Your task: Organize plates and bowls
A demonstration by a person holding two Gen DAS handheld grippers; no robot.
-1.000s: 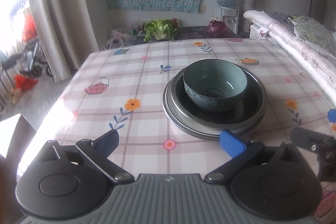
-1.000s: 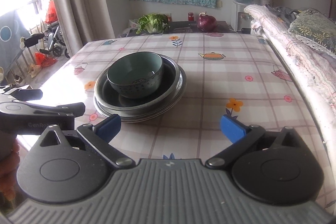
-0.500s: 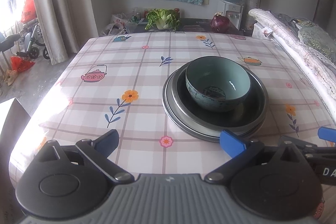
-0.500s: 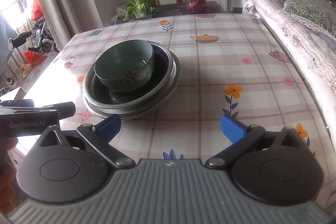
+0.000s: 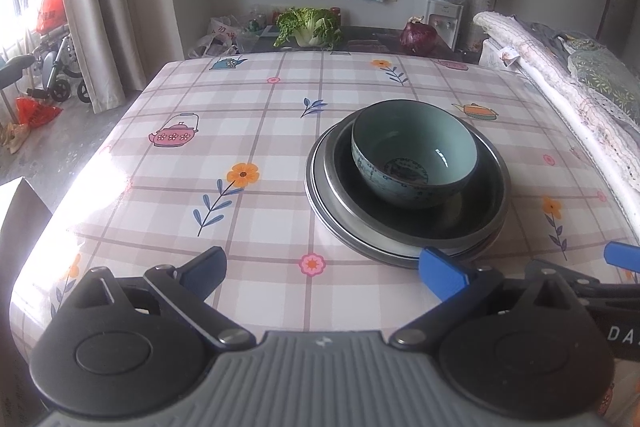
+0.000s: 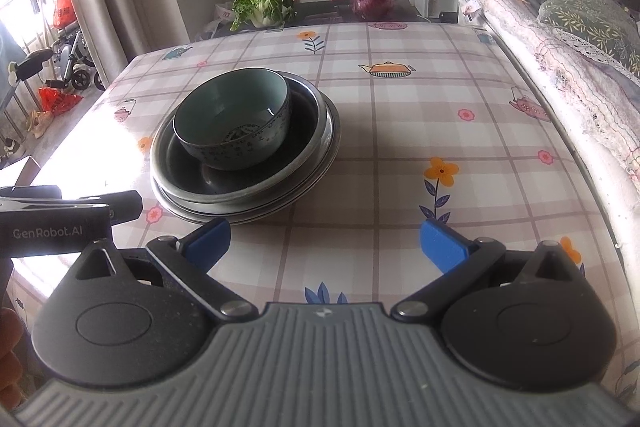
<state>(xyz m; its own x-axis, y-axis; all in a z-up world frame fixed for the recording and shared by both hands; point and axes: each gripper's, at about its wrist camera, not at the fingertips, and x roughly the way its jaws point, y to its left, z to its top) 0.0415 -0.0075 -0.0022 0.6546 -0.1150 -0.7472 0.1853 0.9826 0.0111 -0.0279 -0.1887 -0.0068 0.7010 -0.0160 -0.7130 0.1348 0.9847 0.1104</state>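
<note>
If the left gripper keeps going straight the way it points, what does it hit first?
Probably the tablecloth: the left gripper aims left of the plates, whose rim lies before its right finger. Depth is unclear.

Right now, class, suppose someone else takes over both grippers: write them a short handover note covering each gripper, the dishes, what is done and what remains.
Left gripper: jaws open, empty, at the near table edge.
Right gripper: jaws open, empty, beside it.
Dishes: the teal ceramic bowl sits inside the dark shallow dish, which rests on the stacked grey metal plates, all on the checked floral tablecloth.
Done: everything in view is stacked in one pile.
Left: probably nothing to stack; check whether the pile must go elsewhere.
</note>
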